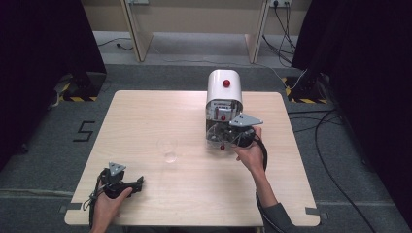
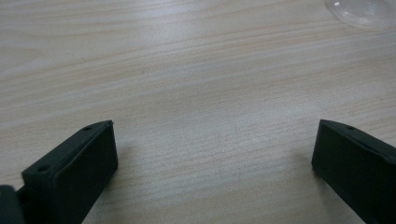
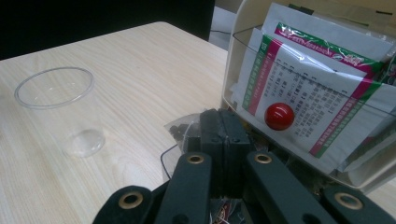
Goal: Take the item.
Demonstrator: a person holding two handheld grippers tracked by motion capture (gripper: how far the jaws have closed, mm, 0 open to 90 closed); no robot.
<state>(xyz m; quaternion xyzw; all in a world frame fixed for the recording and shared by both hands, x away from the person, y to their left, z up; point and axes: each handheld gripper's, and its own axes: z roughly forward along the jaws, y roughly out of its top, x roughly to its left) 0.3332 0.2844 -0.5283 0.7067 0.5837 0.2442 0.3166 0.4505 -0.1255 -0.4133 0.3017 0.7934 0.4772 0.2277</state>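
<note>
A: Where is the small clear packet [image 3: 183, 129]?

B: Pinched tight in the right gripper [image 3: 223, 122], just by the white dispenser box [image 1: 224, 87]. The left gripper [image 2: 212, 154] rests wide open, empty.

A: What could go wrong?

B: It might slip out, or bump the clear plastic cup [image 3: 60, 105].

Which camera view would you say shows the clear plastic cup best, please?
The right gripper view: the clear plastic cup shows whole there, rim to base, upright. The high view has it small and faint mid-table; the left gripper view catches an edge.
</note>
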